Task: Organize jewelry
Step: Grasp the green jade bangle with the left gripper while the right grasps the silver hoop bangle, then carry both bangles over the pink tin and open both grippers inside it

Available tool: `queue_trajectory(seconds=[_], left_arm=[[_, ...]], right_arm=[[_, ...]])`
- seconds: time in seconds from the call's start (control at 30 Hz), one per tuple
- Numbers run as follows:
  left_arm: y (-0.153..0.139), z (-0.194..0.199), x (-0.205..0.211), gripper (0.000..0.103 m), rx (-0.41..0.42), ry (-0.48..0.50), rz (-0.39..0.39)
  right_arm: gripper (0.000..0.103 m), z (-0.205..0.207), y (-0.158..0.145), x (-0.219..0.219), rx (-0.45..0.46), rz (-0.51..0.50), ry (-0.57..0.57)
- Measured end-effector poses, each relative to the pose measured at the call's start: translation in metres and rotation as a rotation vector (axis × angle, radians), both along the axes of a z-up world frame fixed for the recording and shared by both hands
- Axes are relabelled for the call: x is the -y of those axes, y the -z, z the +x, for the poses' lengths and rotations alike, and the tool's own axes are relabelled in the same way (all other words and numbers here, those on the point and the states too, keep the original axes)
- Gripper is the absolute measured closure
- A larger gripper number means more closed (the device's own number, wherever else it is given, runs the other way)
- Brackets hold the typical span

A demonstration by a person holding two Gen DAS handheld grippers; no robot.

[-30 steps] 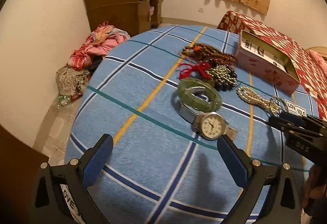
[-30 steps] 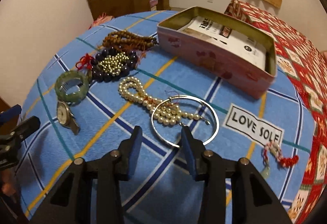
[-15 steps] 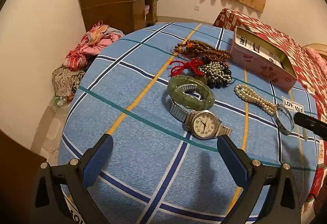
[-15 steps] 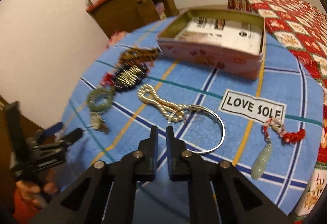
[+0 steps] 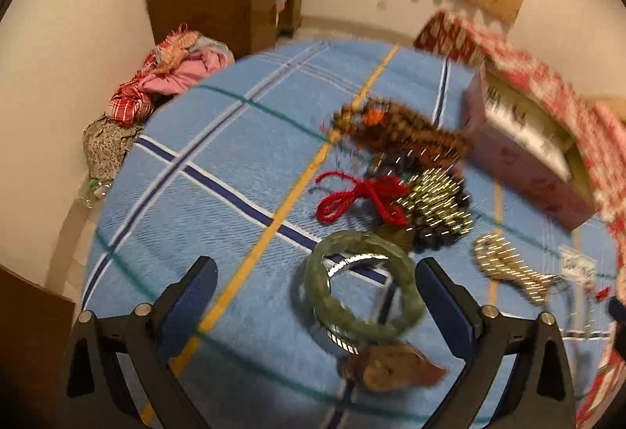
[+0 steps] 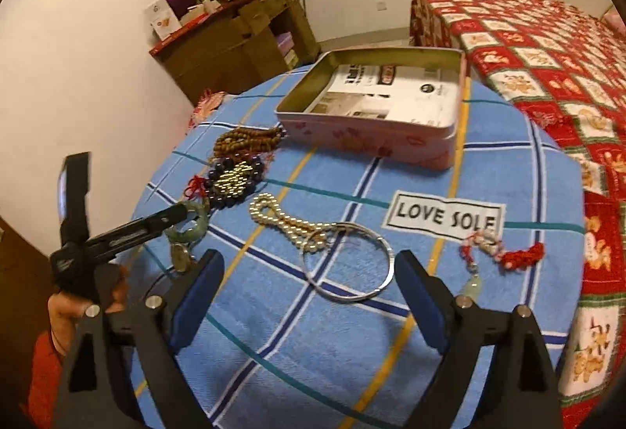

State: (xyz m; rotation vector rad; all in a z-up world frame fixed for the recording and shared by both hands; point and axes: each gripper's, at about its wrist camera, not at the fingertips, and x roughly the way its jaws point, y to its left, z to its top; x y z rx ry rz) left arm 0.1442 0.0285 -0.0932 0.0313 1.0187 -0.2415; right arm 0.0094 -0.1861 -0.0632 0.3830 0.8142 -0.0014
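The left gripper (image 5: 313,305) — fingers spread wide — frames the green jade bangle (image 5: 362,282) lying on the blue checked desk (image 5: 219,170); picking it up looks the step in hand. Next: close, carry to the pink tin box (image 6: 375,108). The right gripper (image 6: 309,305) hovers open, empty.

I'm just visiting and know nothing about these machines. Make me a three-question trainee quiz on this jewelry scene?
1. True or false: the right tool is open.
2. What does the silver bangle overlap? A. pearl strand B. pink tin C. jade pendant
3. Fill in: the left tool is open around the green ____.

Key: 1 true. 2 A. 3 bangle, with a blurred wristwatch under it.
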Motion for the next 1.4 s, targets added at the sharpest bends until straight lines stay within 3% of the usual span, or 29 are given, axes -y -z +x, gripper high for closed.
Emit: queue_trajectory(seconds=[0.03,0.1,0.13,0.17,0.23,0.4,0.67,0.83,1.07,1.23,1.33,1.4], left_arm=[[0.003,0.001,0.001,0.02,-0.009,-0.003,0.005],[0.0,-0.003,0.001,0.051,0.05,0.023,0.008],[-0.001,-0.005,0.0,0.084,0.057,0.045,-0.015],[-0.001,-0.005,-0.004,0.09,0.056,0.052,-0.044],[-0.005,-0.009,-0.013,0.09,0.054,0.054,-0.124],[-0.031,-0.036,-0.033,0.09,0.199,0.079,-0.239],[-0.07,-0.059,-0.042,0.09,0.293,0.161,-0.425],[-0.082,-0.07,-0.031,0.09,0.333,0.201,-0.374],[-0.075,-0.078,-0.022,0.09,0.3,0.227,-0.343],[-0.076,-0.082,-0.023,0.09,0.287,0.227,-0.346],[-0.076,-0.085,-0.024,0.09,0.295,0.227,-0.335],[-0.076,-0.086,-0.024,0.09,0.292,0.227,-0.338]], right_arm=[[0.011,-0.001,0.0,0.002,-0.001,0.004,0.006],[0.011,-0.003,-0.001,0.004,0.002,0.003,0.021],[0.011,-0.004,0.0,0.005,0.004,0.002,0.024],[0.011,-0.004,0.0,0.005,0.002,0.003,0.024],[0.011,-0.003,0.003,0.004,-0.004,0.009,0.026],[0.011,-0.002,0.006,0.003,-0.009,0.023,0.023],[0.011,-0.007,0.006,0.001,0.006,0.018,0.034],[0.011,-0.003,0.014,-0.001,-0.034,-0.105,0.037],[0.01,0.026,0.047,-0.007,-0.151,-0.159,-0.048],[0.005,0.048,0.055,-0.024,-0.207,-0.324,-0.1],[0.032,0.042,0.049,-0.025,-0.196,-0.326,-0.116],[0.032,0.036,0.048,-0.02,-0.201,-0.289,-0.117]])
